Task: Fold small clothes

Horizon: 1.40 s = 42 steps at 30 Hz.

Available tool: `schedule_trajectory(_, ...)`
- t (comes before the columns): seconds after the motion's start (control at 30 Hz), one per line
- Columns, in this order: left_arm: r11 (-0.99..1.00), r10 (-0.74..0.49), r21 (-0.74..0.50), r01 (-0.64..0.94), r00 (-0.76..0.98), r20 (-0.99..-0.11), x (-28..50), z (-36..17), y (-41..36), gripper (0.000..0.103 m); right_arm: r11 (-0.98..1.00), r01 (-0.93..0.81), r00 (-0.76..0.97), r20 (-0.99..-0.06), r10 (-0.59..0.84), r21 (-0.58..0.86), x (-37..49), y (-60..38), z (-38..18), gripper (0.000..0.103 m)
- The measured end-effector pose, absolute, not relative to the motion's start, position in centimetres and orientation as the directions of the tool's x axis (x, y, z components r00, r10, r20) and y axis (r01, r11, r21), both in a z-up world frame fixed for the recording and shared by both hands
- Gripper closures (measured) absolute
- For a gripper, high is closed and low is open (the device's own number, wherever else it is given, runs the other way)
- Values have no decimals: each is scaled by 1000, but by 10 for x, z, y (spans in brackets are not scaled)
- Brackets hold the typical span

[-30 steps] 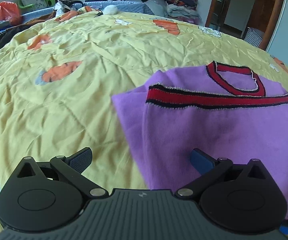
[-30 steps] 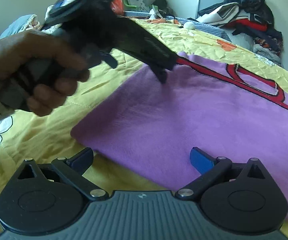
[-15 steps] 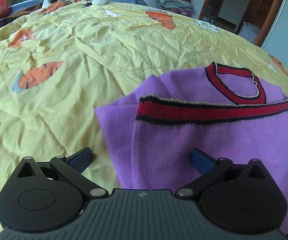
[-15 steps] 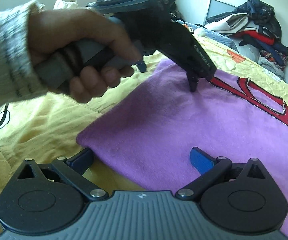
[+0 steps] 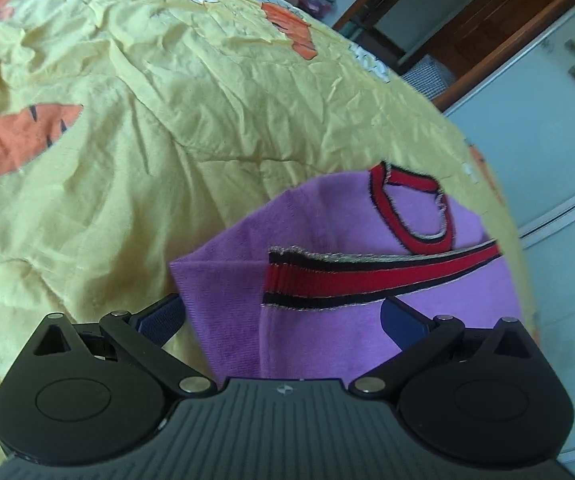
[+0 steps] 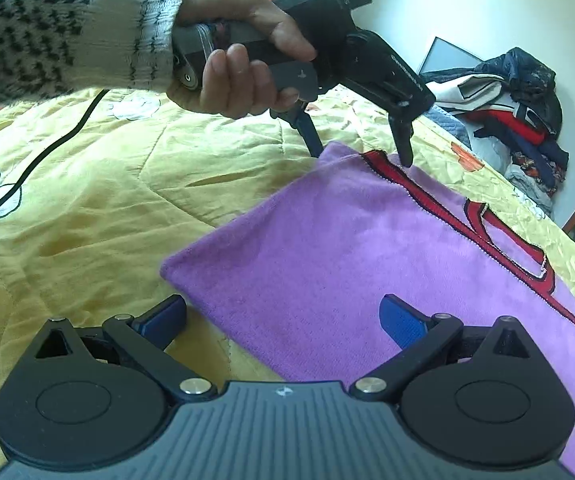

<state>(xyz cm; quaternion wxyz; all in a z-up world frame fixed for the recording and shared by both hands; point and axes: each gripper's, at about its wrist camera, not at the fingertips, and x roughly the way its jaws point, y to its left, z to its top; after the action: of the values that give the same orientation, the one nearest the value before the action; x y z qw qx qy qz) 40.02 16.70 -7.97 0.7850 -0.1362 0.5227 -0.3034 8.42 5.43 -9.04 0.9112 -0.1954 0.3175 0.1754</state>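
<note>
A small purple sweater [image 5: 327, 288] with red and black trim [image 5: 375, 276] lies partly folded on the yellow bed cover [image 5: 167, 128]. My left gripper [image 5: 283, 316] is open, its fingers straddling the sweater's folded left corner near the trim end. In the right wrist view the left gripper [image 6: 361, 152] points down at the sweater's far corner, one finger on each side. My right gripper [image 6: 283, 316] is open, low over the near corner of the sweater [image 6: 367, 264].
The yellow quilt with carrot prints [image 5: 23, 136] covers the bed. A pile of clothes [image 6: 515, 120] sits at the far end. A doorway [image 5: 447, 20] and a white cabinet [image 5: 559, 160] stand to the right. A black cable [image 6: 27, 168] lies on the quilt at left.
My left gripper has moved down and forward to the sweater's far folded corner, tilting downward. My right gripper has shifted slightly along the near edge. Both stay open.
</note>
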Motion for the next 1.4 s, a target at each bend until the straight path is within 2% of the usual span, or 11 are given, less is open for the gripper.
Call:
schedule_trajectory(0.1,740,-665,-587,327,231,-710,400,-82,168,5,873,-442,726,-654,211,-209,88,49,-91,0)
schedule_trajectory(0.2,728,-676,-602,327,197,-710,402,-82,159,22,882,-433,723,-657,216,-186,91,45,-91,0)
schedule_trajectory(0.33,771,-621,-552,317,186,-761,408,-81,146,78,870,-437,738,-645,201,-228,88,52,-92,0)
schedule_trajectory(0.43,768,-629,-566,300,186,-755,409,-84,147,86,854,-444,752,-631,192,-270,82,59,-91,0)
schedule_trajectory(0.83,699,-711,-702,135,237,-662,402,-94,175,90,766,-503,780,-592,203,-400,68,86,-89,6)
schedule_trajectory(0.93,697,-710,-709,109,240,-662,402,-93,177,90,735,-509,787,-589,185,-448,66,95,-92,25)
schedule_trajectory(1.0,701,-706,-706,101,242,-666,401,-92,177,90,721,-509,788,-591,172,-469,66,98,-93,58)
schedule_trajectory(1.07,708,-699,-699,100,242,-673,401,-92,176,90,710,-503,787,-600,142,-493,67,100,-96,70)
schedule_trajectory(1.13,709,-697,-700,90,243,-675,401,-93,176,90,677,-504,802,-581,138,-536,64,102,-99,71)
schedule_trajectory(1.23,713,-691,-696,85,254,-677,399,-94,176,90,593,-493,840,-527,133,-637,58,111,-109,95)
schedule_trajectory(1.4,730,-672,-676,99,281,-685,393,-81,174,91,673,-502,820,-547,169,-544,71,107,-101,98)
